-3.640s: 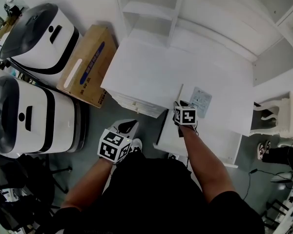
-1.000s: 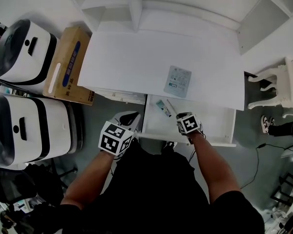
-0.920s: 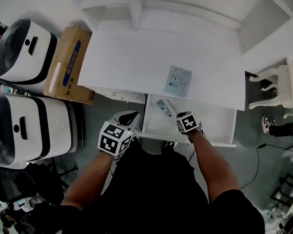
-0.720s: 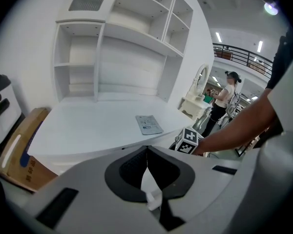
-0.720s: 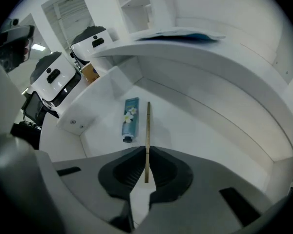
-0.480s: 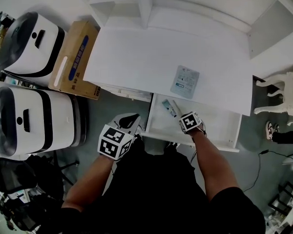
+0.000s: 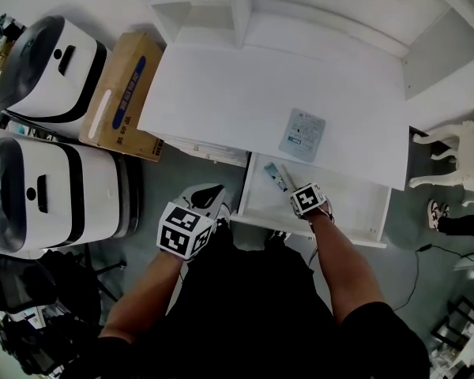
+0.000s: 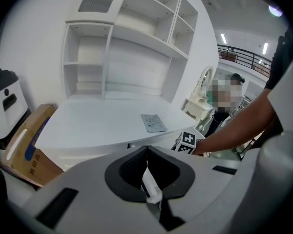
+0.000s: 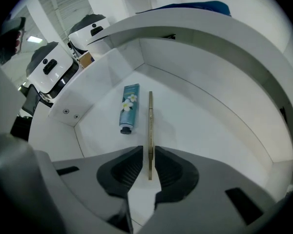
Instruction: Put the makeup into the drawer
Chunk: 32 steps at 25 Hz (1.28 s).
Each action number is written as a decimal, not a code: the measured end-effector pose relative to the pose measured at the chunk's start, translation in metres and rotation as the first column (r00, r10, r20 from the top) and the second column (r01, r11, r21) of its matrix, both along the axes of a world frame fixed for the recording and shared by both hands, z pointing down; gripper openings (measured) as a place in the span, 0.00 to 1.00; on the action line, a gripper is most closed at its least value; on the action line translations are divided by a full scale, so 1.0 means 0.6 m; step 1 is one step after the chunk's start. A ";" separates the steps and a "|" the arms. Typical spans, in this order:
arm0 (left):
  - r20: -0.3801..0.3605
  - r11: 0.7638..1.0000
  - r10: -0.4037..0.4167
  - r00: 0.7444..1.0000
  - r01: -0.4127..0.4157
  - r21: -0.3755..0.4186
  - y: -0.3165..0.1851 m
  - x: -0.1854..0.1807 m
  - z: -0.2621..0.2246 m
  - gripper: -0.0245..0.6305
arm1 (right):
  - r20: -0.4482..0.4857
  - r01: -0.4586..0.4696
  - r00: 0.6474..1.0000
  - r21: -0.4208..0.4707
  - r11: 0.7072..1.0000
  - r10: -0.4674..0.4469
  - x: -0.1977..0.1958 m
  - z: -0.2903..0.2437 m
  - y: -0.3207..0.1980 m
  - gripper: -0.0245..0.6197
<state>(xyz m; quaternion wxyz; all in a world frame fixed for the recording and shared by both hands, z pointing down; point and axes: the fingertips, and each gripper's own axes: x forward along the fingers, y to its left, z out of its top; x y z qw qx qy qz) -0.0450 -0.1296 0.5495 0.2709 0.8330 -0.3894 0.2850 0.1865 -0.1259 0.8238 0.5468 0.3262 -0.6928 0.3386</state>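
In the open drawer (image 7: 351,205) below the tabletop's (image 7: 221,93) near edge, the right gripper (image 9: 147,150) points steeply downward. Its jaws have just been opening and now stand slightly spread. A narrow gap shows on either side of the thin makeup pencil (image 9: 150,116), which runs between them toward 12 o'clock. The pads do not press on the pencil.

A blue tube (image 9: 128,107) with a flower print lies on the drawer floor at 11 o'clock from the jaws, just beside the pencil and not touching it, cap end toward the gripper. In the head view the tube sits at 10 o'clock from the right gripper's marker cube (image 7: 307,199).

The left gripper (image 8: 146,149) is outside the drawer, at 9 o'clock from it, above the floor. Its jaws are pressed together with nothing held.

A flat packet (image 7: 302,134) lies on the tabletop at 12 o'clock from the drawer. A cardboard box (image 7: 123,93) stands at 9 o'clock from the tabletop.
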 end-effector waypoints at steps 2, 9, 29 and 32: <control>-0.008 1.000 0.007 1.000 -0.007 0.004 -0.003 0.001 0.000 0.05 | 0.010 0.008 1.000 0.022 1.000 -0.008 -0.007 -0.008 -0.004 0.15; -0.050 0.998 0.061 0.997 -0.060 0.026 -0.016 0.019 -0.007 0.05 | 0.074 -0.095 0.994 0.132 0.987 0.085 -0.005 -0.074 -0.020 0.16; -0.117 0.975 0.213 0.970 -0.204 0.084 -0.041 0.068 -0.038 0.05 | 0.573 -0.536 0.775 0.374 0.757 0.265 -0.023 -0.464 -0.021 0.14; -0.111 0.968 0.240 0.965 -0.229 0.102 -0.041 0.076 -0.049 0.05 | 0.602 -0.551 0.758 0.383 0.741 0.252 -0.028 -0.488 -0.016 0.12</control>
